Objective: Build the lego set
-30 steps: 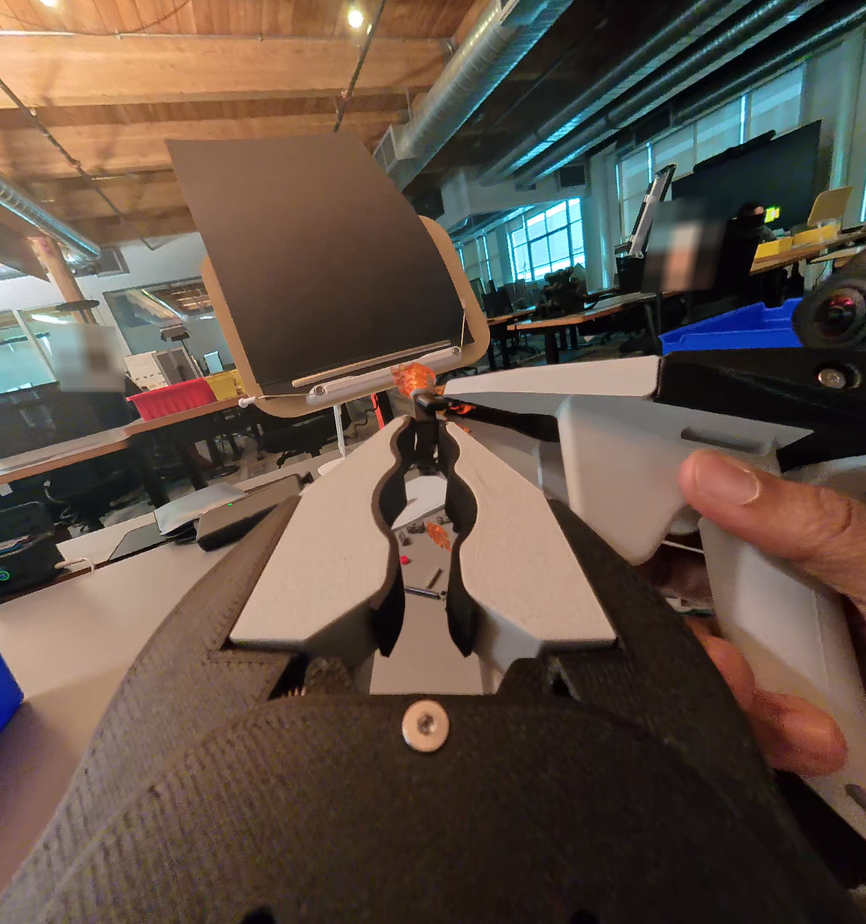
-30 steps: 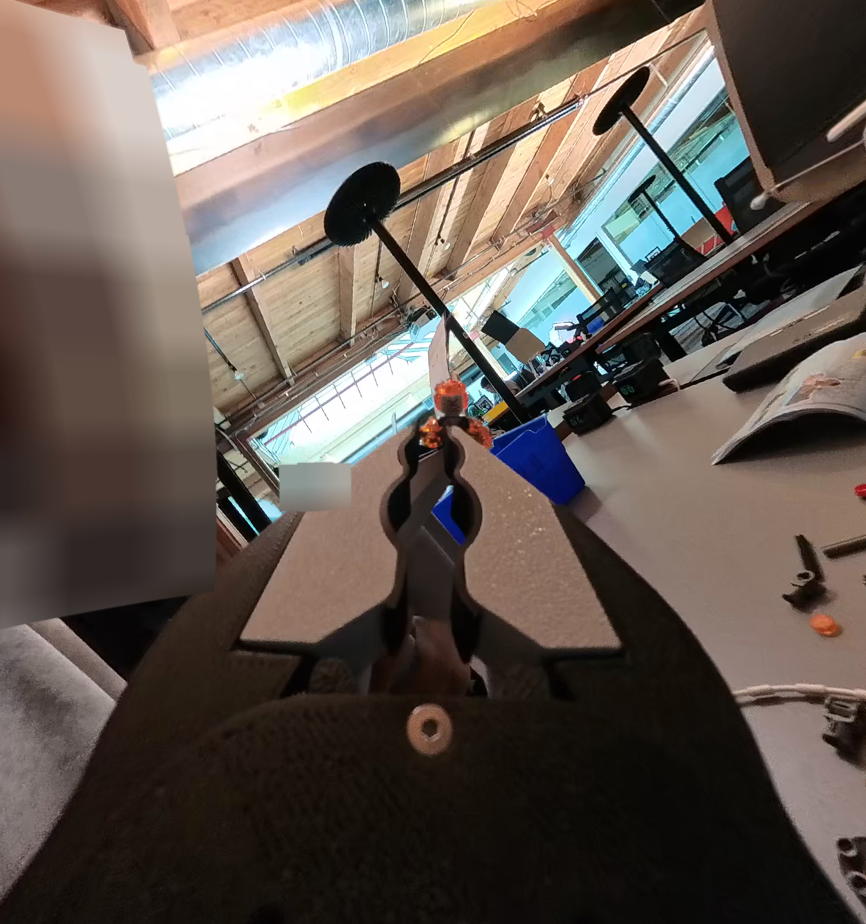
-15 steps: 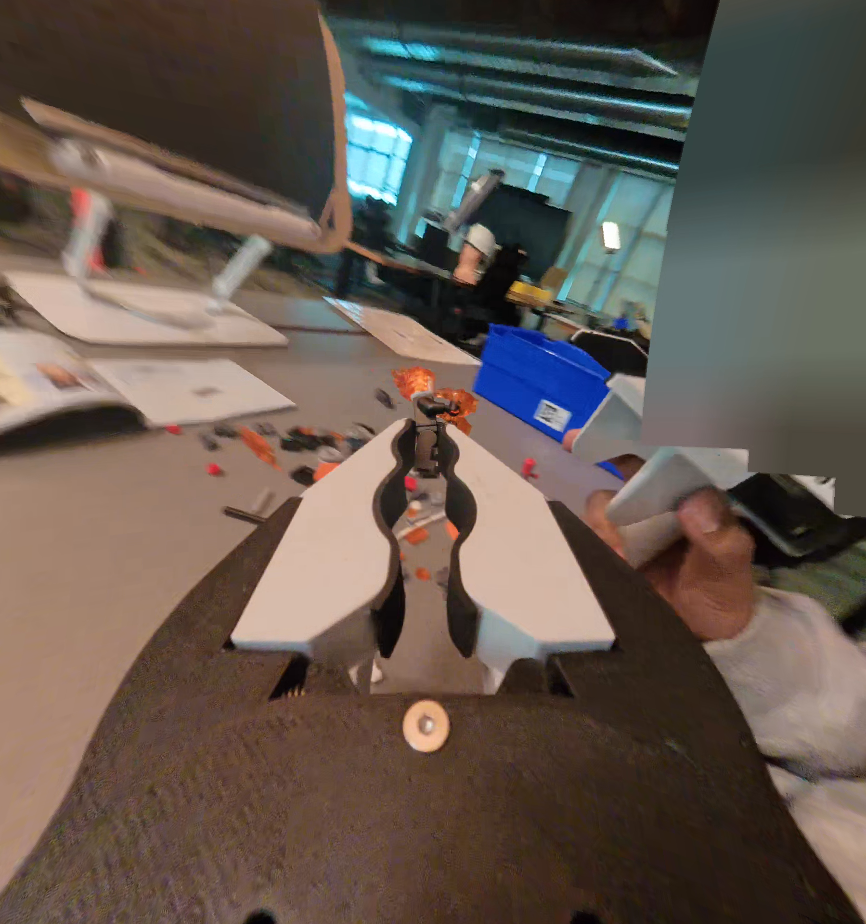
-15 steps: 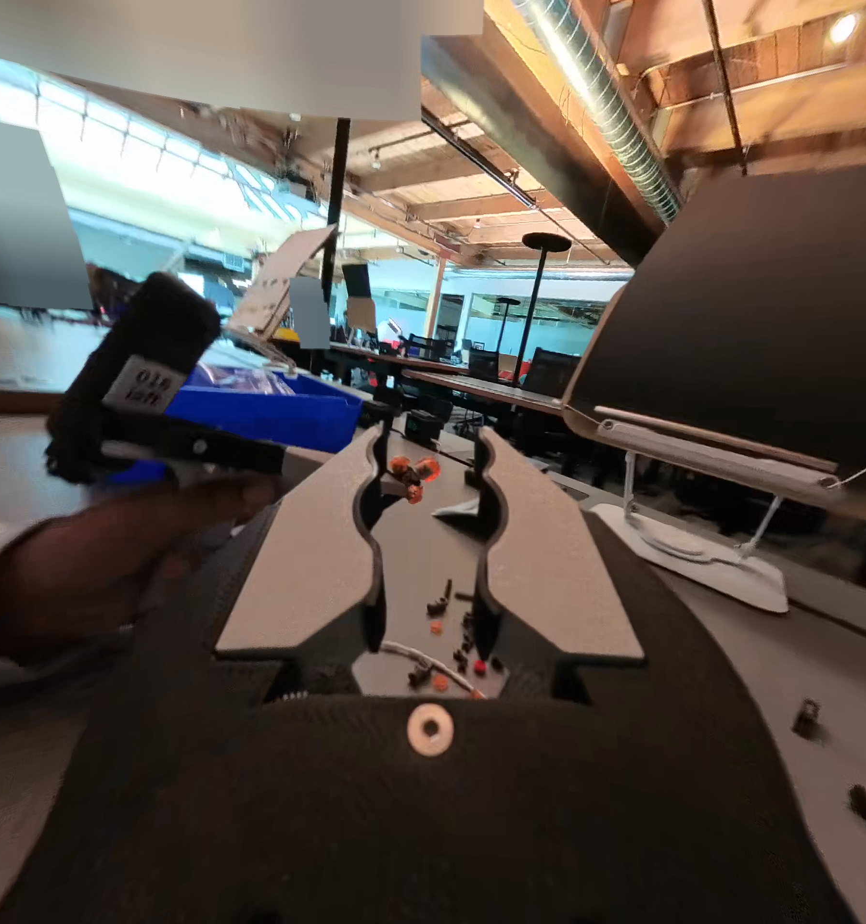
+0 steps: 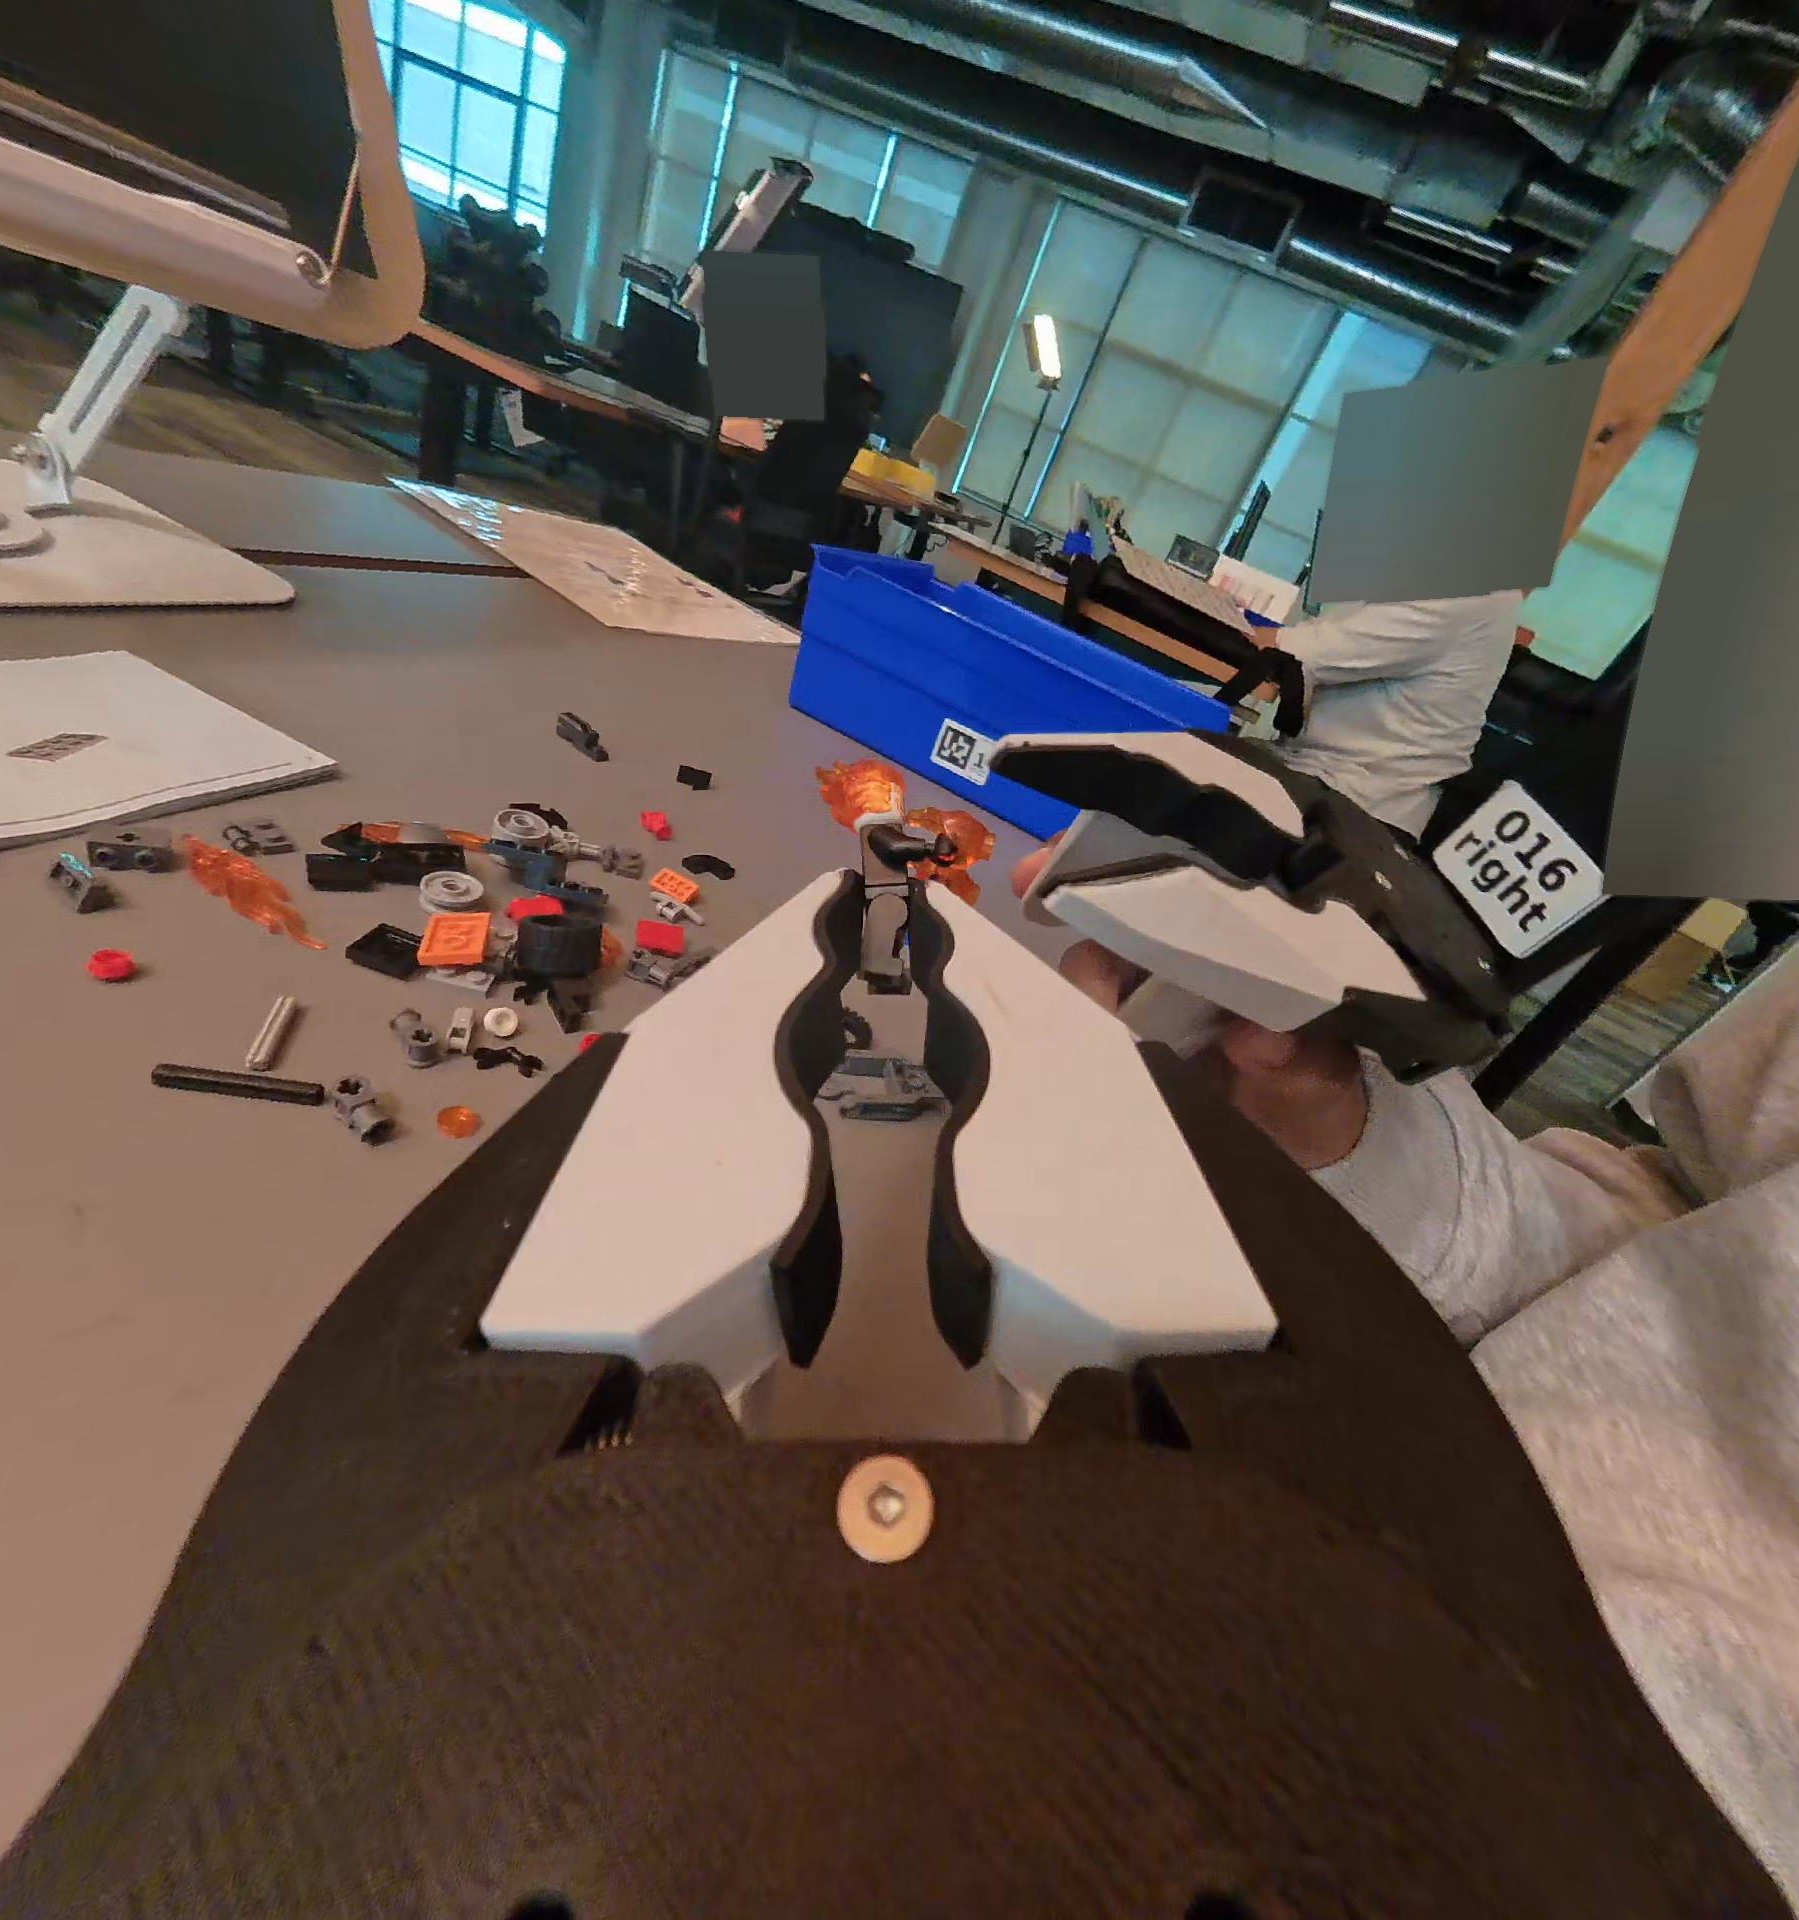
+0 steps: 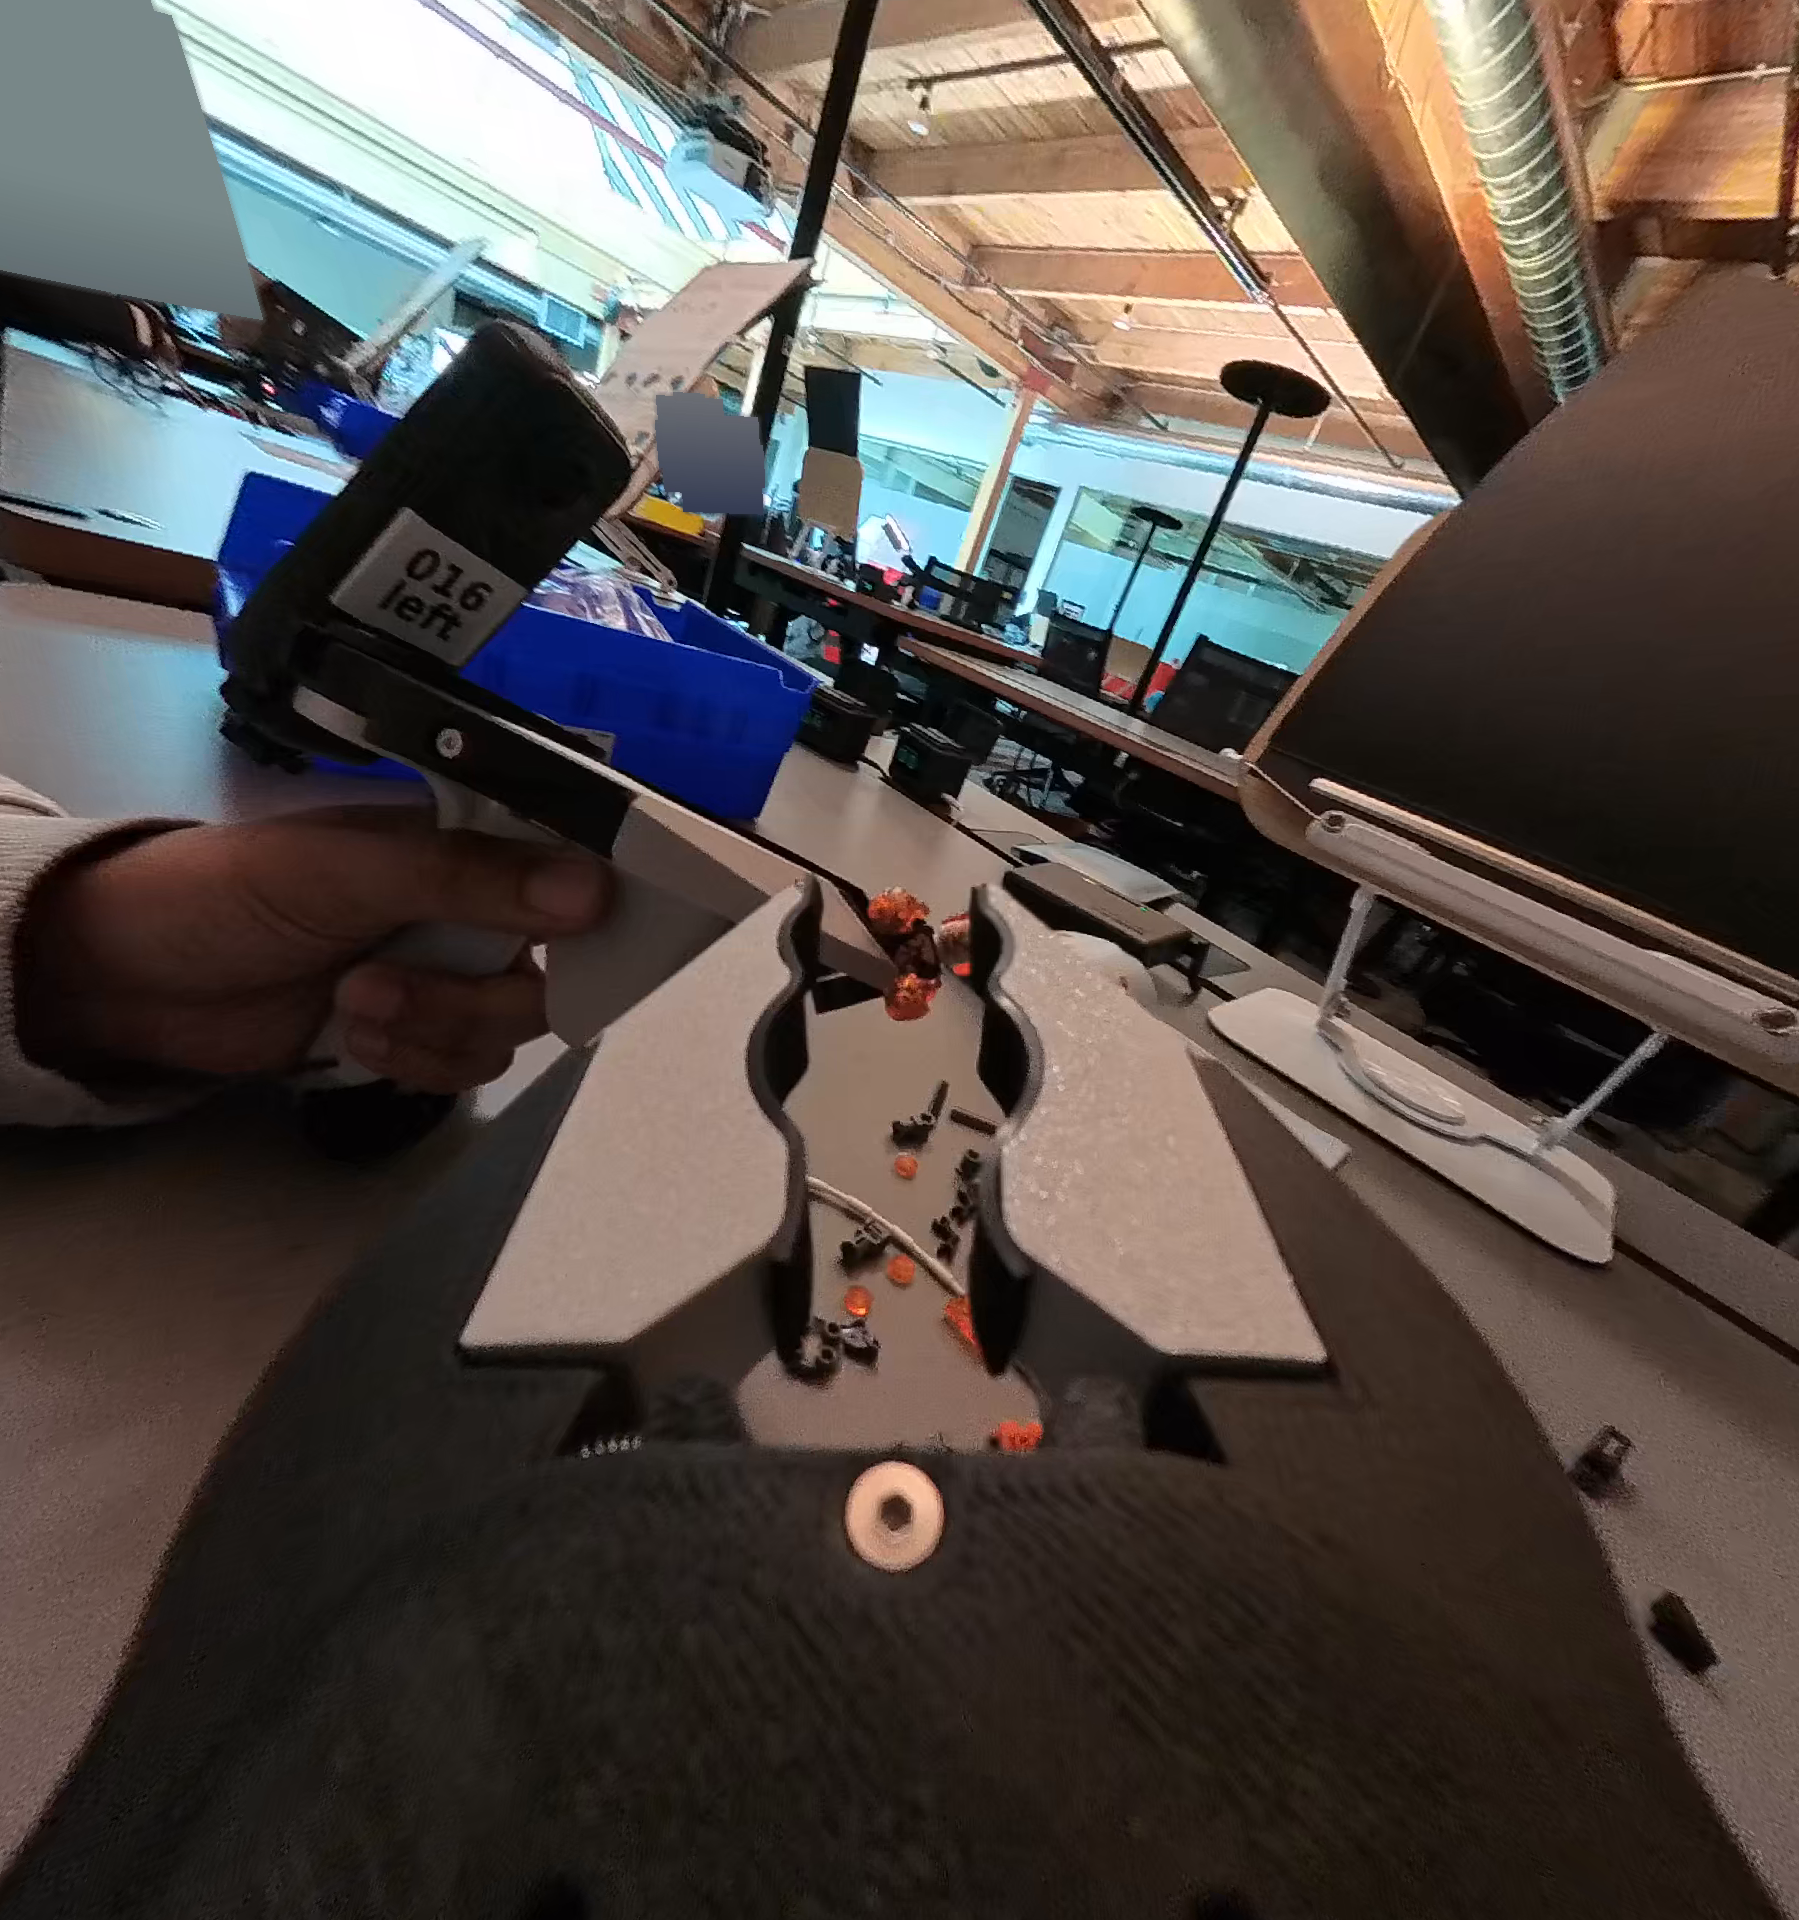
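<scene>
My left gripper (image 5: 882,883) is shut on a small black minifigure (image 5: 887,836) with clear orange flame pieces, held above the grey table (image 5: 95,1299). My right gripper (image 6: 893,914) is open and empty, and its jaws stand on either side of the minifigure (image 6: 910,951) without touching it. In the left wrist view the right gripper (image 5: 1011,828) comes in from the right, just beside the figure. In the right wrist view the left gripper (image 6: 869,951) reaches in from the left. A pile of loose black, grey, red and orange pieces (image 5: 479,914) lies on the table.
An open instruction booklet (image 5: 95,738) lies at the left. A blue bin (image 5: 936,665) stands behind the figure, and another blue bin (image 6: 614,675) behind the left gripper. A dark tablet on a white stand (image 6: 1601,675) is at the back. A black axle (image 5: 235,1083) and a white cable (image 6: 874,1226) lie on the table. Only a small space, under 4 cm, lies between the two pairs of fingers. Both grippers' tips are roughly 15 centimeters from the black axle (image 5: 235,1083).
My right gripper has let go of the minifigure and opened. My left gripper kept the figure and swung down from pointing at the tablet to over the pile of pieces.
</scene>
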### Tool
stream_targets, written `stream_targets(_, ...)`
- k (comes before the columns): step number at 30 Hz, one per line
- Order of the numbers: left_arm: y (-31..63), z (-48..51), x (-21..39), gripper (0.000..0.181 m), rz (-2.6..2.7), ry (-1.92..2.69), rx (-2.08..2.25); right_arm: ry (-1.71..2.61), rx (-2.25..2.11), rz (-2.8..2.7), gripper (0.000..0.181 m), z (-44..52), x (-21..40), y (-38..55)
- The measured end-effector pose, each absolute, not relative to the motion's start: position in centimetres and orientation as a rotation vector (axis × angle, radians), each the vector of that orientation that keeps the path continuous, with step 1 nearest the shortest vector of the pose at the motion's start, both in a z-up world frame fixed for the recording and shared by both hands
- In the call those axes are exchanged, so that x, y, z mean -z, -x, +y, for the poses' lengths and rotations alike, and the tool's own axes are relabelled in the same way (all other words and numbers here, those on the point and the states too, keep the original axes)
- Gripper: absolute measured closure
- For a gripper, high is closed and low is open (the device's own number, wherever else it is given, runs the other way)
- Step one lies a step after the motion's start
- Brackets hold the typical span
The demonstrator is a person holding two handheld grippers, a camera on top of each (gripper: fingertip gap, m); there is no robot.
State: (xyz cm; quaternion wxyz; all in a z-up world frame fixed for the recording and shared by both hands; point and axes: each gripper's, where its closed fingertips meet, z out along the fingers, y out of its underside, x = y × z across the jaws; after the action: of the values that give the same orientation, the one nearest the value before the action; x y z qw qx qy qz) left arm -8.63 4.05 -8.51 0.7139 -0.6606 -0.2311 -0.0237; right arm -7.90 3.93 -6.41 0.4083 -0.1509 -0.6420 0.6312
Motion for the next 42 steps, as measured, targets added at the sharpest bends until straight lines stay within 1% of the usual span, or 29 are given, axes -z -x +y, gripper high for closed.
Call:
stream_targets(10,7.5,4.6,8.5,0.176,-0.460,1.480,0.108,0.376,-1.683,-1.646,0.160,3.3,6.5,7.4)
stream_targets(20,7.0,4.8,8.4,0.176,-0.439,1.483,0.128,0.408,-1.720,-1.640,0.173,3.5,6.4,7.5)
stream_targets(42,7.0,4.8,8.4,0.176,-0.434,1.485,0.131,0.460,-1.822,-1.674,0.171,2.9,6.5,7.2)
